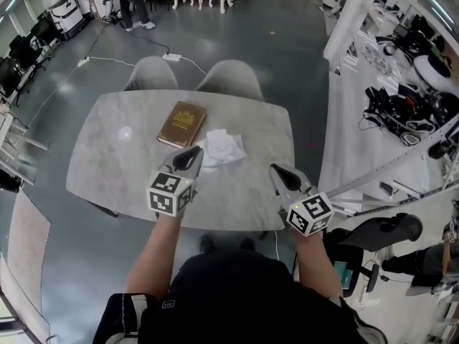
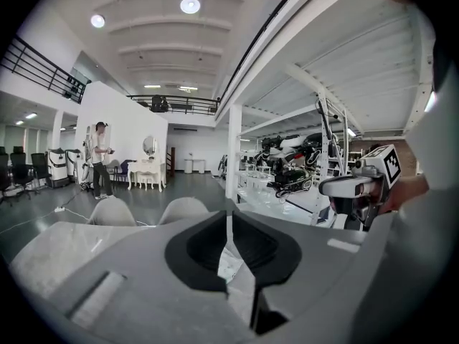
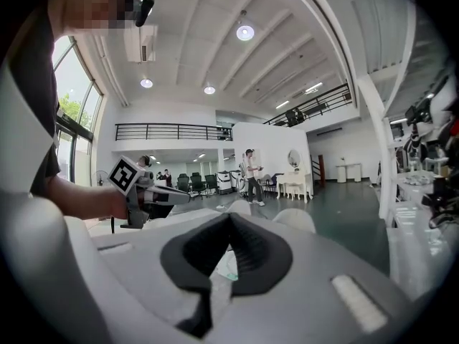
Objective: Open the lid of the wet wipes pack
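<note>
The wet wipes pack (image 1: 224, 147), white and crumpled, lies in the middle of the marble table (image 1: 107, 156). A sliver of it shows low between the jaws in the left gripper view (image 2: 229, 264) and the right gripper view (image 3: 226, 265). My left gripper (image 1: 195, 151) hovers just left of the pack, apart from it. In its own view the left gripper (image 2: 229, 213) has its jaws a thin slit apart with nothing between them. My right gripper (image 1: 275, 168) hangs to the pack's right, off the table surface. The right gripper (image 3: 229, 215) has its jaws together and holds nothing.
A brown book (image 1: 181, 124) lies just left of the pack, further back. Two grey chairs (image 1: 152, 74) (image 1: 231, 77) stand at the table's far side. White shelving with equipment (image 1: 401, 99) runs along the right. A person (image 1: 133, 6) stands far off.
</note>
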`<action>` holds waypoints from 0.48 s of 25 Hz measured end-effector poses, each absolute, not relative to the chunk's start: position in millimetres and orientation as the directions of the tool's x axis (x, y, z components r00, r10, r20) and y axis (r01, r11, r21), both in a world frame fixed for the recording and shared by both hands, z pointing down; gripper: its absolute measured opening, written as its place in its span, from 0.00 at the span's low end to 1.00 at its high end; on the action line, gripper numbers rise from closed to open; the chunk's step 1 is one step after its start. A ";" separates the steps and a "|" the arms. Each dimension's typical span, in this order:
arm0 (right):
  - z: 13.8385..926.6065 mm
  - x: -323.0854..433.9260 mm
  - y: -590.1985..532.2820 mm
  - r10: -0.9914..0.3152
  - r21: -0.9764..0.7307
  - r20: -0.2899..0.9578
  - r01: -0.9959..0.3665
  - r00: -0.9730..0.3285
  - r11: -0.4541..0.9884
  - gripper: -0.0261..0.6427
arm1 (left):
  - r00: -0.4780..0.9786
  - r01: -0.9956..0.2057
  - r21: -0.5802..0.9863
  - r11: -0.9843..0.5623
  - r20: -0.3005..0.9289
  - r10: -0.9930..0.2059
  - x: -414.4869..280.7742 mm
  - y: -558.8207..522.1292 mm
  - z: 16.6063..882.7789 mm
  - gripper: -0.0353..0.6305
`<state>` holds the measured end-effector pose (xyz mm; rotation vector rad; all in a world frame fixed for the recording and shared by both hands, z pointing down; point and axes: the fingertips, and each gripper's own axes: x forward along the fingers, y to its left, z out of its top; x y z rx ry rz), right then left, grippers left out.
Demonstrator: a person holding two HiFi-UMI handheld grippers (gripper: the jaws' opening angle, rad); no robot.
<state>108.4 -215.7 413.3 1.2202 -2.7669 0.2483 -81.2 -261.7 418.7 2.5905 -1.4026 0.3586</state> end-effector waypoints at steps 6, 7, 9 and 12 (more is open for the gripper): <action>406.2 106.7 -219.6 -0.717 -0.101 0.150 -0.732 -0.681 0.674 0.04 | 0.526 -0.842 0.050 -0.536 0.292 -0.799 -81.0 -263.4 424.0 0.10; 405.6 105.3 -220.4 -0.715 -0.102 0.149 -0.730 -0.683 0.676 0.04 | 0.524 -0.844 0.052 -0.534 0.293 -0.800 -82.5 -263.5 424.8 0.10; 404.9 101.8 -221.6 -0.711 -0.102 0.149 -0.726 -0.687 0.680 0.04 | 0.520 -0.847 0.054 -0.529 0.294 -0.802 -85.9 -263.1 425.7 0.10; 404.7 93.8 -223.6 -0.702 -0.103 0.154 -0.718 -0.695 0.688 0.04 | 0.515 -0.850 0.057 -0.523 0.294 -0.805 -92.8 -262.8 426.8 0.10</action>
